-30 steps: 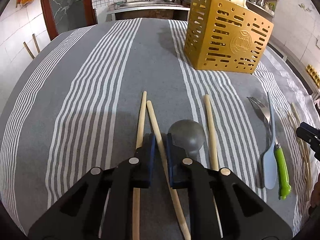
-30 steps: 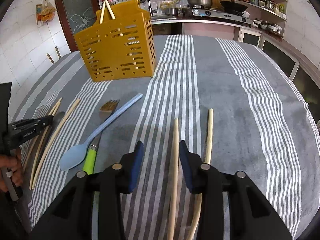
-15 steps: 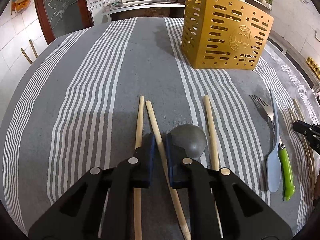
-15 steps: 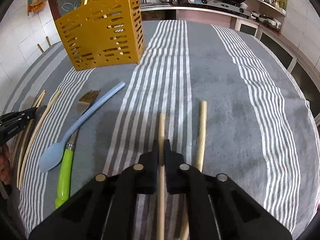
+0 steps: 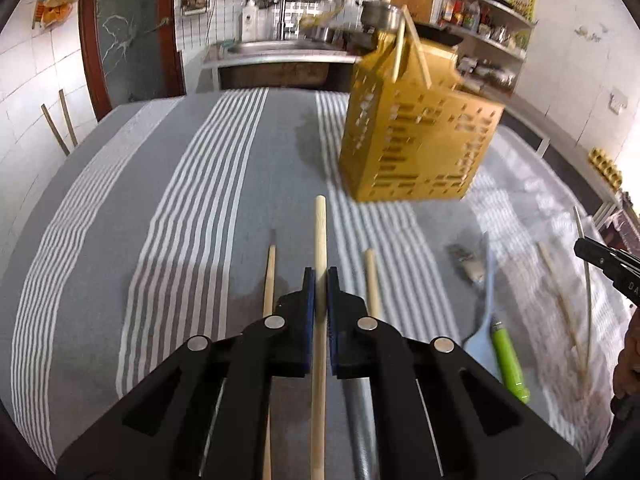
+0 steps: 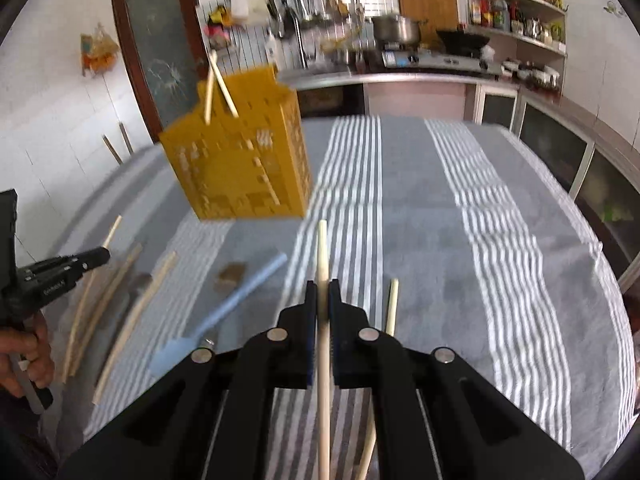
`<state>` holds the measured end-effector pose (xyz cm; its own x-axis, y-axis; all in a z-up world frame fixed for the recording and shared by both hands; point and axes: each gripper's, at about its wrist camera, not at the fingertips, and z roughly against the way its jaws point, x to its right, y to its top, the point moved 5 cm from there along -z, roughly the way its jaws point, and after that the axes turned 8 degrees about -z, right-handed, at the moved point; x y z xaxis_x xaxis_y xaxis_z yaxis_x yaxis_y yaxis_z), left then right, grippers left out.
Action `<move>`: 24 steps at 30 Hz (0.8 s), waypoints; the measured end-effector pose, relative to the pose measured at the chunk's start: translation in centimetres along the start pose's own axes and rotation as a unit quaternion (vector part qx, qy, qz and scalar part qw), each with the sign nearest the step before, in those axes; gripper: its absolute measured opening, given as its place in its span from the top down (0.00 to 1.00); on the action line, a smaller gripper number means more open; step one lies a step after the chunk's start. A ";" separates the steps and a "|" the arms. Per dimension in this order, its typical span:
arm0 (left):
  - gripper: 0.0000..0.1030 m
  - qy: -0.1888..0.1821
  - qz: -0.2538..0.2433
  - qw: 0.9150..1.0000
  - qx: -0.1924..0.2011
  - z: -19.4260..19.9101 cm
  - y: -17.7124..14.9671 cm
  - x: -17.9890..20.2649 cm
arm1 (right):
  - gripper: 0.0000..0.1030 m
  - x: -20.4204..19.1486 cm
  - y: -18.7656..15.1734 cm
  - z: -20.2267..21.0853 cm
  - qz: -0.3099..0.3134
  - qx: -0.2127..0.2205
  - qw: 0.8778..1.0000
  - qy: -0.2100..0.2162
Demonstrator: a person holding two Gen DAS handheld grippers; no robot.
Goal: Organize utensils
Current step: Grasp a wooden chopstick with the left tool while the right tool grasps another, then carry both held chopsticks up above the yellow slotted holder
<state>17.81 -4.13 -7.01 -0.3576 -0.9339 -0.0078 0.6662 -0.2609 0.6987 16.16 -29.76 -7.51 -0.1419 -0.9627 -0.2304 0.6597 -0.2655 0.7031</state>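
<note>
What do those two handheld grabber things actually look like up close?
Both look alike. The left gripper and right gripper have matte black, angular plastic linkage arms joined by round silver pivot pins, ending in flat dark blue pads. White lettering, too blurred to read, marks the side of each body.

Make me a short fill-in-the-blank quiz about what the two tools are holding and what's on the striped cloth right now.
1. Each tool, the left tool and the right tool, is shut on a single wooden ____.
2. The slotted utensil holder on the striped cloth is ____ in colour.
3. Sticking out of the top of the holder are ____ chopsticks.
4. The fork beside the blue spoon has a ____ handle.

Missing words: chopstick; yellow; two; green
</note>
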 end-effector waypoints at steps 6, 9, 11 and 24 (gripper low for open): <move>0.96 -0.011 0.004 0.999 0.047 3.5 1.3 0.7 | 0.94 -0.9 1.1 2.5 0.007 0.039 0.999 0.019; 0.96 -0.006 -0.002 0.998 0.063 4.8 1.8 0.9 | 0.94 -1.4 1.4 3.6 0.015 0.054 0.998 0.023; 0.96 -0.007 -0.004 0.998 0.067 5.4 1.9 1.0 | 0.94 -1.7 1.7 4.5 0.020 0.067 0.997 0.026; 0.96 -0.009 -0.016 0.989 0.149 10.6 6.7 2.2 | 0.94 -3.6 5.9 8.9 0.041 0.141 0.988 0.038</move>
<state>14.58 -5.32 5.21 -0.3890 -0.9210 -0.0224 0.4334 -0.2044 0.8777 13.93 -28.36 3.44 -0.0329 -0.9776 -0.2077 0.4331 -0.2012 0.8786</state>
